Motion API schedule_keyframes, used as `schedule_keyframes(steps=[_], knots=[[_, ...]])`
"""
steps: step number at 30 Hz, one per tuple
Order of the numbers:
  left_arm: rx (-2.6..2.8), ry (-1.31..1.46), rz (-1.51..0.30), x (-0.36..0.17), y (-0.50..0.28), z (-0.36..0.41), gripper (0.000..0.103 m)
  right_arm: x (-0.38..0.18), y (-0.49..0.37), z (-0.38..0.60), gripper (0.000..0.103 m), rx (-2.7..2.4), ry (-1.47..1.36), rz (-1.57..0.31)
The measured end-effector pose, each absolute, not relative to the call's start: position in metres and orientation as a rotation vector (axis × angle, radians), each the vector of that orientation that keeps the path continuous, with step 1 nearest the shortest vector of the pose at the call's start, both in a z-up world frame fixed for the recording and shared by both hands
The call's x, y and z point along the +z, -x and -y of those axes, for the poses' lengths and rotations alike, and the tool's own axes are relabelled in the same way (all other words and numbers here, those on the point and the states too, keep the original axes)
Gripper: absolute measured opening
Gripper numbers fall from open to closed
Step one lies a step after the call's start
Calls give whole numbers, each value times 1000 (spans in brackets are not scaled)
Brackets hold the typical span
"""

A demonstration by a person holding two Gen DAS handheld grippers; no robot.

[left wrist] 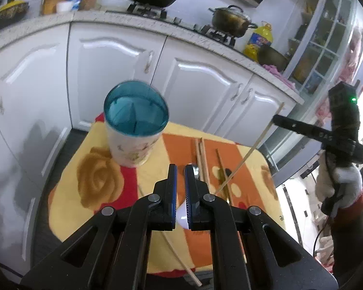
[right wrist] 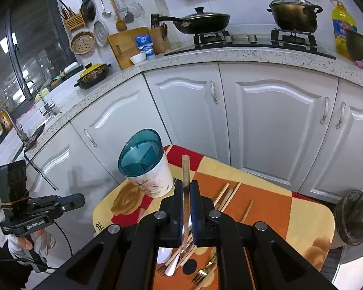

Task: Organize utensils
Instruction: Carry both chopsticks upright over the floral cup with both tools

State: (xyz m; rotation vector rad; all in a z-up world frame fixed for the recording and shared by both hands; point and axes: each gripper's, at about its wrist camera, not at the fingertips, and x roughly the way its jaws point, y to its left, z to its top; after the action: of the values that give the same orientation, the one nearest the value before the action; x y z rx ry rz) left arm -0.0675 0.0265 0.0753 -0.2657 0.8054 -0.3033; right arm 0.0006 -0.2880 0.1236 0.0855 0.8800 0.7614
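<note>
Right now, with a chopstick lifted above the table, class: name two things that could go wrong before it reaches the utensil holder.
1. The right gripper pinches the chopstick on a short stretch, with a long end sticking out; it may pivot or slip.
2. The utensil holder stands near the table's far corner, and its teal lid is split into sections; a mis-aimed tip could catch a divider and push the holder toward the edge.

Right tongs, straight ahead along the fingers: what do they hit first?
Probably the tabletop cloth just right of the holder, though depth is unclear. The right tongs are shut on a chopstick that juts out ahead of the fingertips, so its tip would likely land first. The holder sits slightly left of that line.
</note>
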Motion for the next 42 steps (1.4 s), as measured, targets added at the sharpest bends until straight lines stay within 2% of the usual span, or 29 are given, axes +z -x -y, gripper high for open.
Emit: schedule_keyframes(steps=[4, 6, 12, 16, 19, 20, 21, 23, 27, 42], knots=[[-293, 249, -904, 48, 61, -18, 7, 122, 4, 286, 5, 767, -85, -886], [-268, 255, -961, 26, 55, -16, 17, 122, 5, 286, 5, 770, -84, -888], [-161, 243, -1121, -43, 24, -8, 23, 124, 4, 284, 5, 776, -88, -887], [-121, 212, -1187, -73, 9, 0, 24, 127, 5, 283, 5, 787, -90, -883], [-138, 175, -1158, -73, 7, 7, 24, 130, 5, 283, 5, 794, -97, -875], [-143, 169, -1152, -74, 6, 7, 22, 132, 4, 282, 5, 795, -100, -872], [-148, 164, -1148, -75, 5, 8, 11, 133, 3, 282, 5, 797, -104, -869], [-157, 178, -1147, -75, 5, 4, 8, 135, 2, 281, 5, 801, -114, -864], [-219, 272, -1130, -60, 21, -10, 7, 142, 5, 280, 5, 815, -120, -850], [-313, 313, -781, 100, 88, -48, 4, 171, 6, 269, 5, 866, -131, -790]])
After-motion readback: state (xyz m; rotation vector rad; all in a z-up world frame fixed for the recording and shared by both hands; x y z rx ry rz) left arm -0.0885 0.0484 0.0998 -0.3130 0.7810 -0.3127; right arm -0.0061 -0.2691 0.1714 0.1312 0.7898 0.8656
